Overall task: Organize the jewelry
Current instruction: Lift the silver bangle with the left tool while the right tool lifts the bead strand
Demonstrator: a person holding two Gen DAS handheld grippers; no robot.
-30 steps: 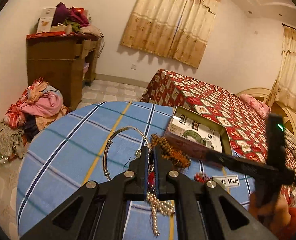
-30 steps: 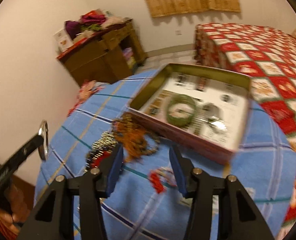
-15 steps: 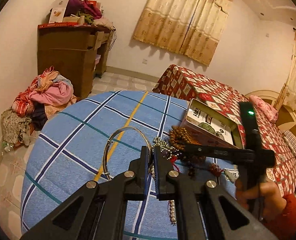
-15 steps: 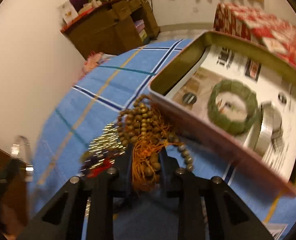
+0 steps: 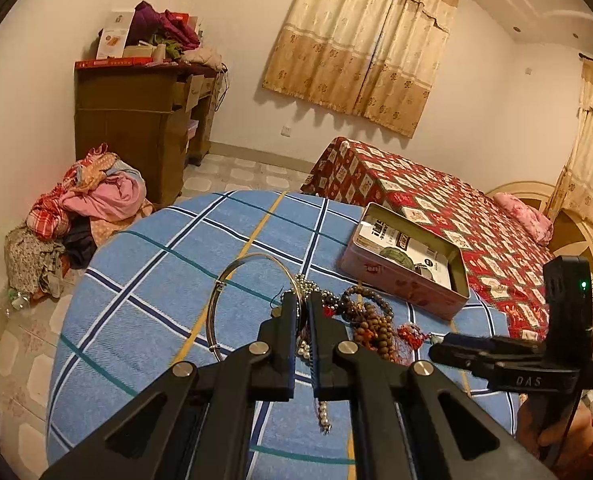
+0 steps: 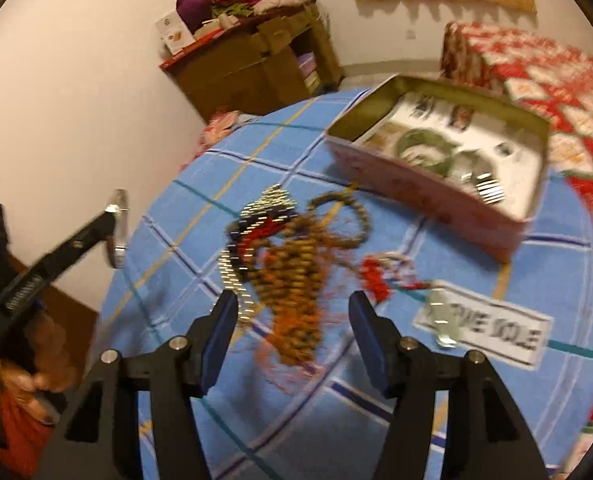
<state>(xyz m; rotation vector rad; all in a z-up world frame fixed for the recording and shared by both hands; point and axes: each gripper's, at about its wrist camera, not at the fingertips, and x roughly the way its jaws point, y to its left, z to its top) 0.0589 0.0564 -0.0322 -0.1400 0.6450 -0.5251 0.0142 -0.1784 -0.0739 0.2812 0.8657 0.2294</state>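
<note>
My left gripper (image 5: 302, 300) is shut on a thin silver bangle (image 5: 232, 280) and holds it above the blue checked table (image 5: 148, 264); it also shows in the right wrist view (image 6: 118, 228). My right gripper (image 6: 292, 312) is open and empty, just above a heap of brown wooden beads with orange tassels (image 6: 296, 276). Silver and dark bead strands (image 6: 268, 204) and a red charm (image 6: 376, 272) lie beside it. The open tin box (image 6: 428, 196) holds a green bracelet (image 6: 420, 148) and a silver piece (image 6: 484, 188).
A white label (image 6: 484, 330) lies on the cloth at the right. A bed with a red patterned cover (image 5: 436, 196) stands behind the table. A wooden cabinet (image 5: 136, 128) and a clothes pile (image 5: 84, 204) are at the left.
My right gripper was closed around the wooden beads, and has opened and drawn back; the beads lie on the table. My left gripper kept hold of the bangle and rose slightly.
</note>
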